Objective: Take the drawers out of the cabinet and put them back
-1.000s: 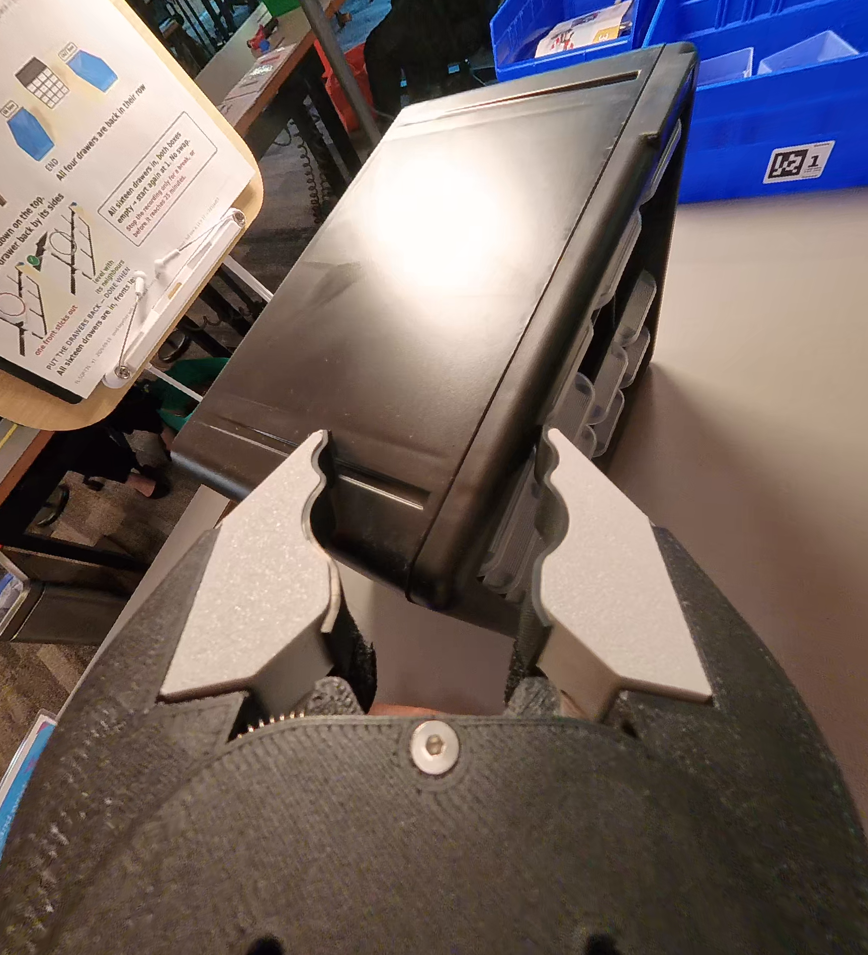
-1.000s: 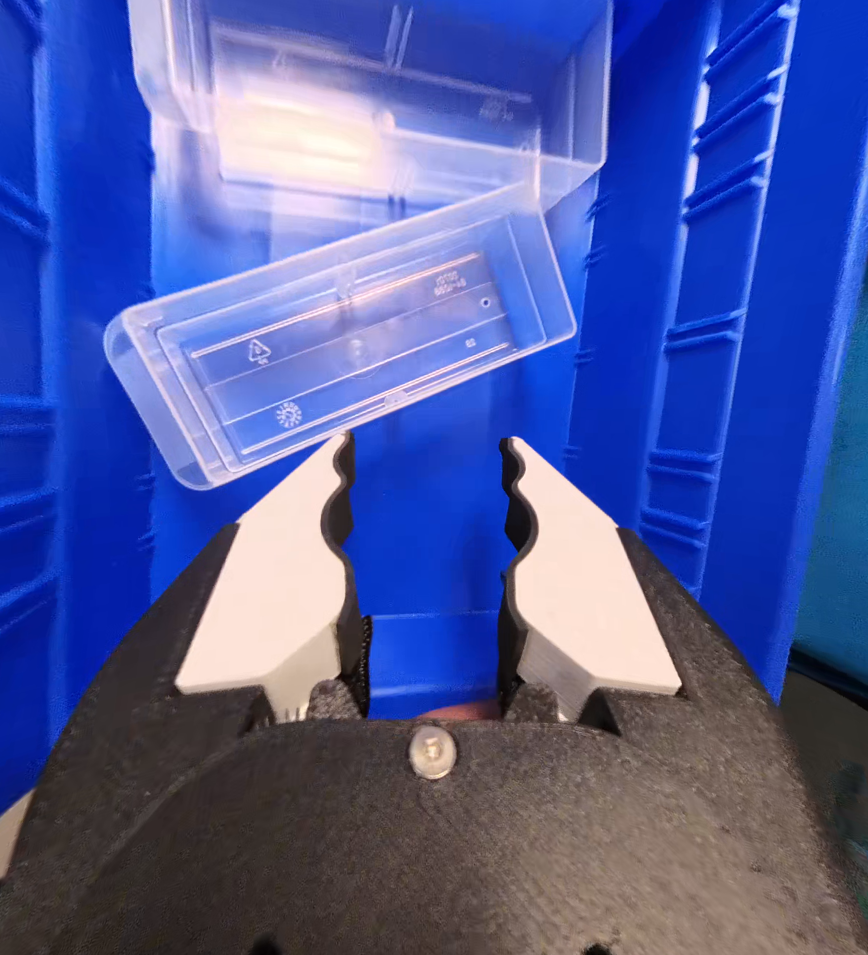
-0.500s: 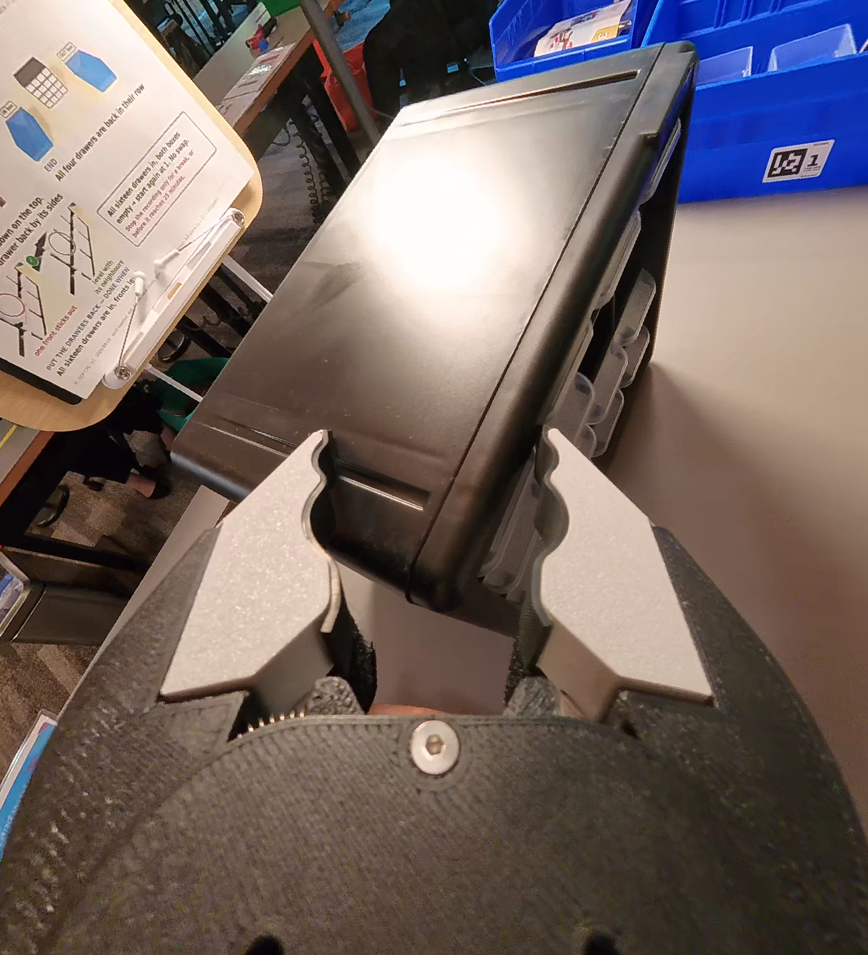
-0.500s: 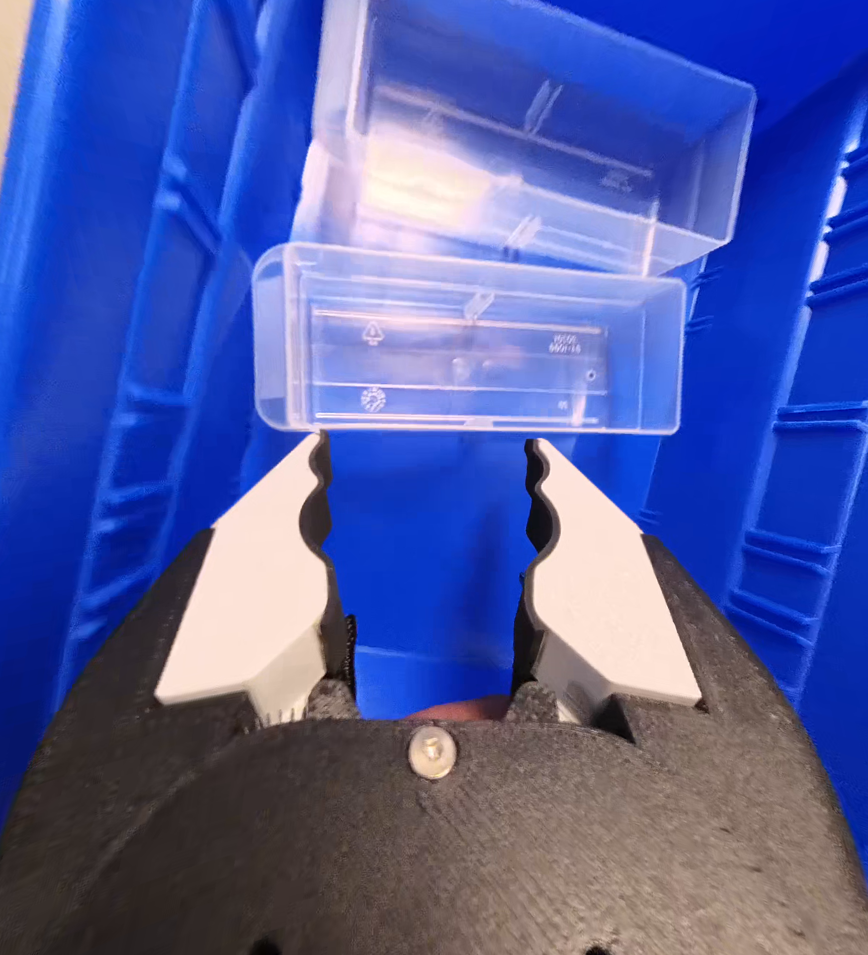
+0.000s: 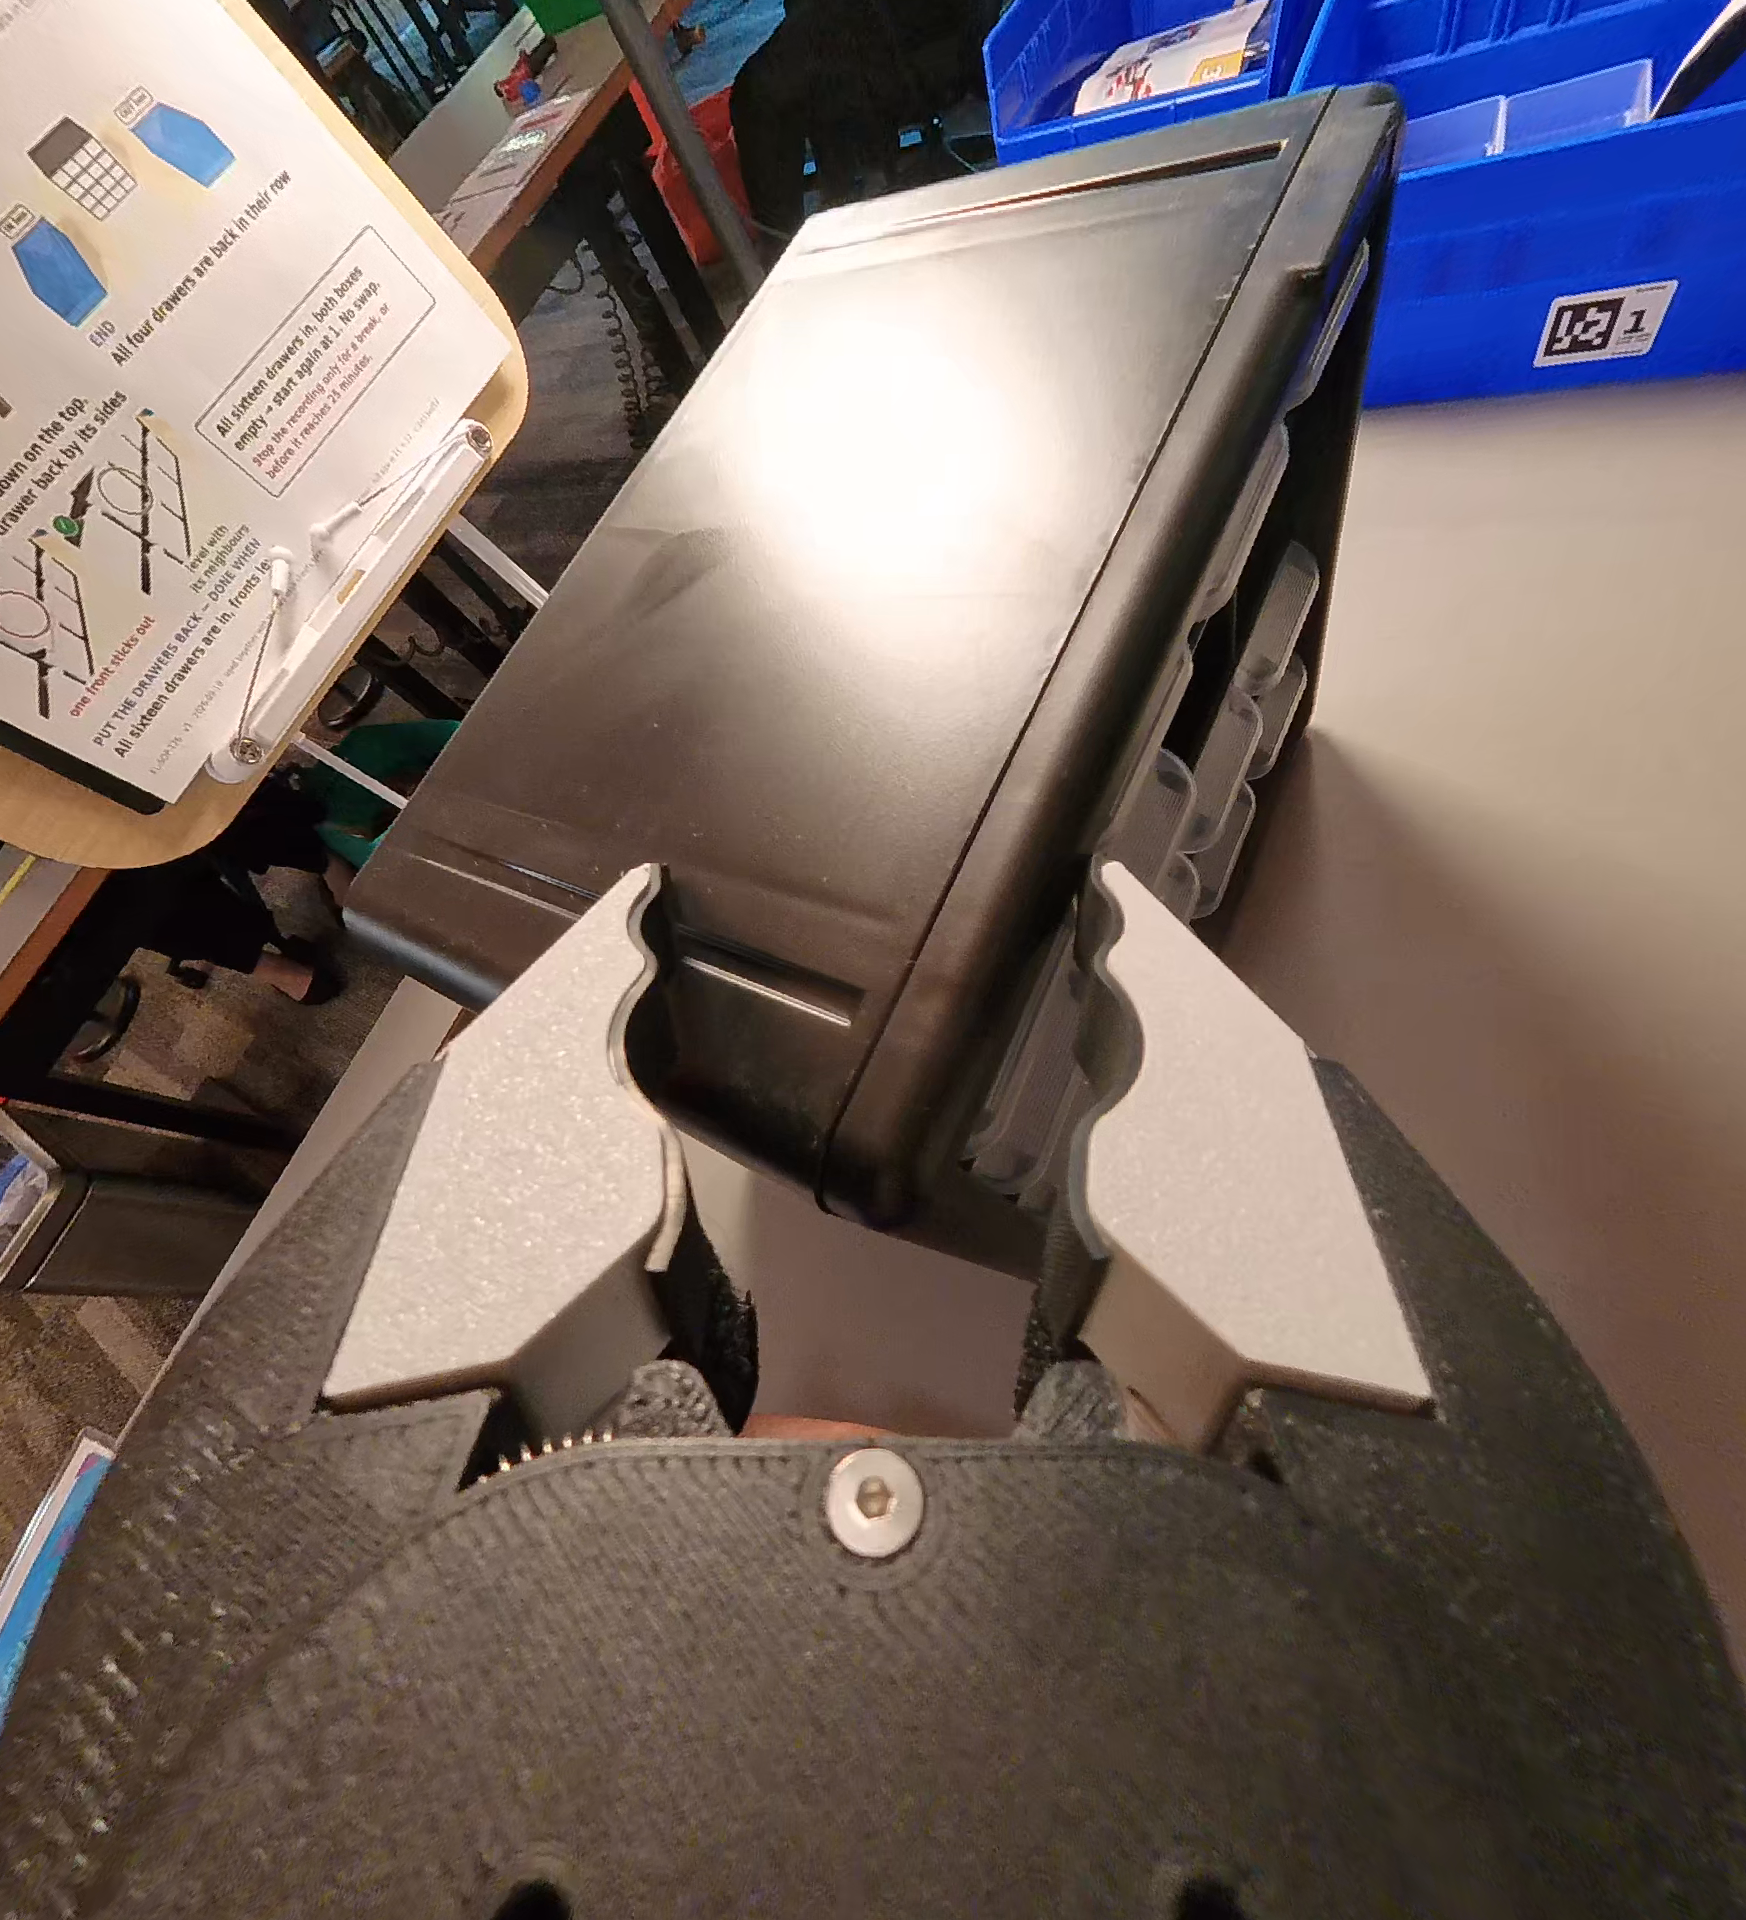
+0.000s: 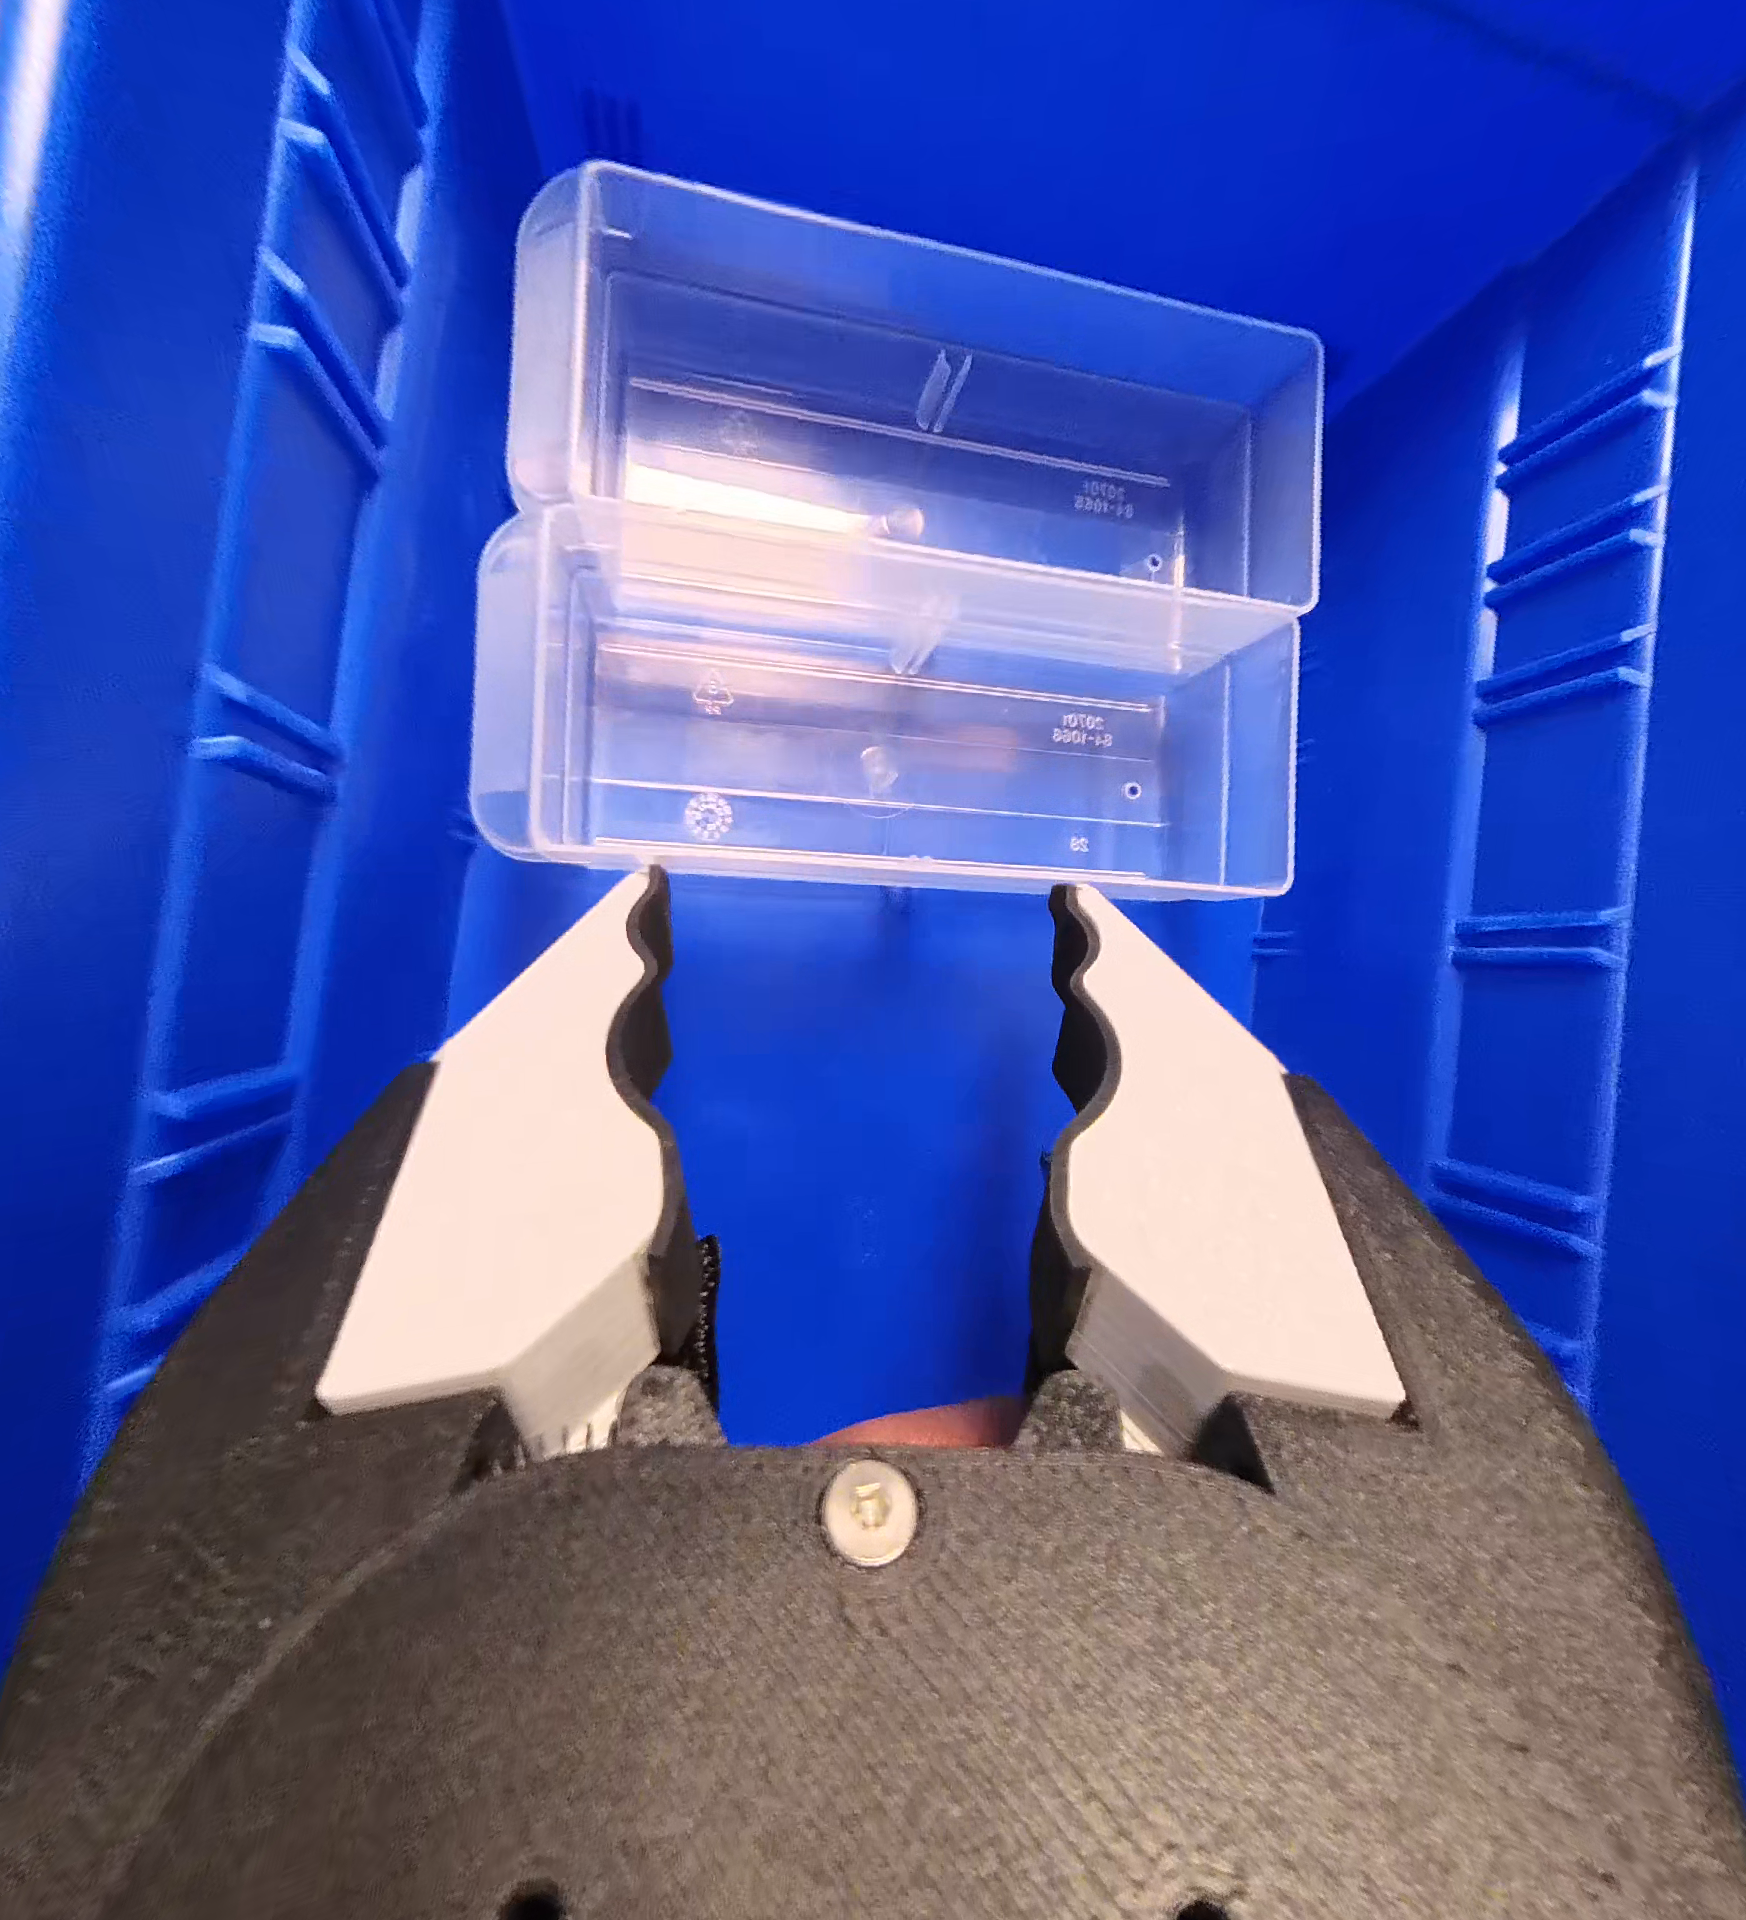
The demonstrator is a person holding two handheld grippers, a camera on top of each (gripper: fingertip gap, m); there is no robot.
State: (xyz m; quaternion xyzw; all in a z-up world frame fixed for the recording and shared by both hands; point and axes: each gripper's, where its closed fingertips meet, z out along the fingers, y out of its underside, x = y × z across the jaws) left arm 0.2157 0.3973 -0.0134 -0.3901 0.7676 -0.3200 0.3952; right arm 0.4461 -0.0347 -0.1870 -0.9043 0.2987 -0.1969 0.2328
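Two clear drawers block the blue bin's far end; its near floor looks free

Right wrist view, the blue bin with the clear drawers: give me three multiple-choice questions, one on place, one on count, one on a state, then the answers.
1. Where do the clear drawers lie?
A. On the cabinet
B. Inside the blue bin
C. On the floor

2. How many clear drawers show in the bin?
A. Two
B. Four
C. Six

3. How does the right gripper stand?
A. Shut on a drawer
B. Open, with nothing between its fingers
C. Shut on the bin wall

Answers: 1 B, blue walls surround them; 2 A, one leans over the other; 3 B, the fingers stand apart, just short of the nearer drawer.
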